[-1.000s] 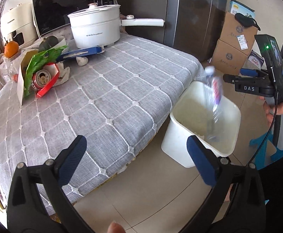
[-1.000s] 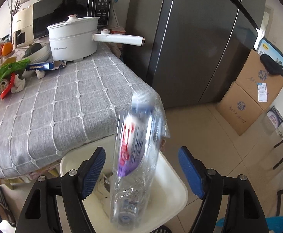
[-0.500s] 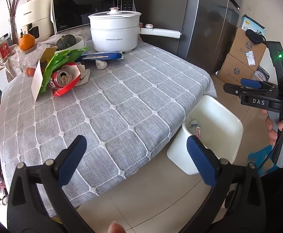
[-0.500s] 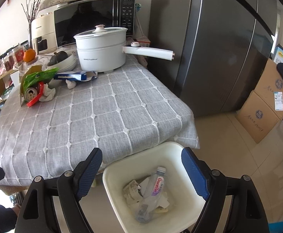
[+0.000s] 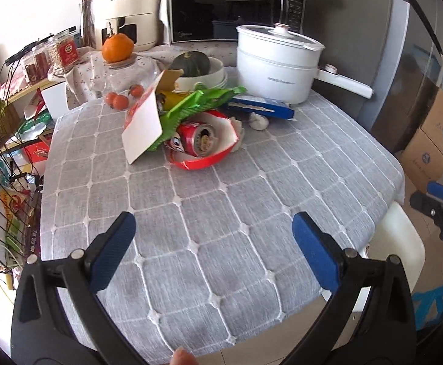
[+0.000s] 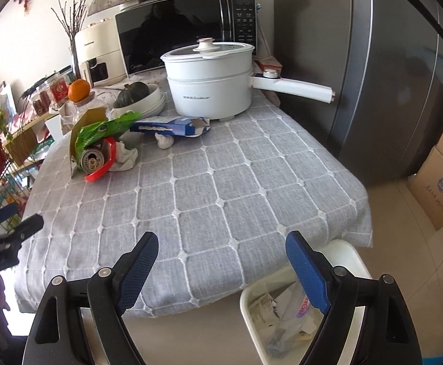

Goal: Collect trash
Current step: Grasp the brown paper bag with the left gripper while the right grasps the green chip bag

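Trash lies on the grey checked tablecloth (image 5: 251,200): a red drink can (image 5: 195,138) inside a torn red and white cup (image 5: 218,155), a green wrapper (image 5: 197,103), a white card box (image 5: 143,130), a blue box (image 5: 261,106) and crumpled tissue (image 5: 259,123). The same pile shows in the right wrist view, with the can (image 6: 92,159) and blue box (image 6: 169,127). My left gripper (image 5: 213,240) is open and empty over the table's near part. My right gripper (image 6: 221,258) is open and empty above the table edge. The white bin (image 6: 352,261) on the floor holds paper and a plastic bottle (image 6: 300,307).
A white pot (image 5: 274,67) with a long handle stands at the table's back, beside a bowl with a dark squash (image 5: 192,64). A microwave (image 5: 230,6), an orange (image 5: 117,48) and jars are behind. A fridge (image 6: 388,76) and cardboard boxes (image 6: 437,182) are at the right. A wire rack (image 5: 5,200) is at the left.
The plastic bottle dropped from my right gripper into the white bin. Both grippers then swung from the bin toward the table and the trash pile.
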A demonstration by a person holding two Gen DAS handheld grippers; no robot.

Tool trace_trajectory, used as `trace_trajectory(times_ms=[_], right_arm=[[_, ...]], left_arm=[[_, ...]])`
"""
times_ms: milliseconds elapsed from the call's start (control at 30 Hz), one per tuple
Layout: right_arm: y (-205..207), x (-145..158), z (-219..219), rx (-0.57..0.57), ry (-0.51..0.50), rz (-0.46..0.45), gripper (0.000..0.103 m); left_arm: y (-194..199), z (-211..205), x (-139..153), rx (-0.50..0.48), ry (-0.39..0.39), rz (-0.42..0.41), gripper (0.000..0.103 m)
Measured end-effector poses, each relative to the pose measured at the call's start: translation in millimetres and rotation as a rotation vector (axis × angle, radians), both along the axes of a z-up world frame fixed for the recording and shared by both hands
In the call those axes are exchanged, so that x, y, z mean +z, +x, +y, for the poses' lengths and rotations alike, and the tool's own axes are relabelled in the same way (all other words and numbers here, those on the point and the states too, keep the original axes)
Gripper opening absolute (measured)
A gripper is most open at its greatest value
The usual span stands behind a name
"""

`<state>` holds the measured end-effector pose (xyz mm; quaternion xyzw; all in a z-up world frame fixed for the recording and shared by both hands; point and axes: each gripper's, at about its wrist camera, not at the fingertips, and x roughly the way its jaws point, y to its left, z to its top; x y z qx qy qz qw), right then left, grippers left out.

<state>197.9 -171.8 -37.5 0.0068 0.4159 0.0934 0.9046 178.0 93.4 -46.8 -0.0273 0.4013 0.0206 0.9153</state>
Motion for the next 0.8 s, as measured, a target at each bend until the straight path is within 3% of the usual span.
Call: trace_trajectory(times_ms=[300,600,633,667,733,800], right_arm=[[30.5,-12.7,38.1,0.063,-0.015,0.036,0.087],[50.9,-27.3,43.4,0.062,-0.062,0.061,0.087],[51.8,-26.9,43.3,0.062,-0.067,0.057,0.087],[52.6,-26.0,44.1,0.065,-0.071,0.052,0.087],[54.0,-22.7,47.9,0.068,-0.077,0.039,0.087],[57.3,-18.7,55.7,0.084,-0.082,0.034,0.087]], left_arm=[[89.3,67.8,11.8,0.146,-0.014,-0.027,0.101],[162.4,83.0,-24.1,0.185,-0.005,0.033,0.055],[164.8,86.9,-29.2,0.197,-0.018,0.045,0.040],[164.7,91.9,-31.7,0.203,-0.059,0.041,0.033],[154.7,100.2,-28.6,0.229,-0.124,-0.003,0.023],[144.3,102.9,-22.1,0.235,-0.110,-0.037,0.012]])
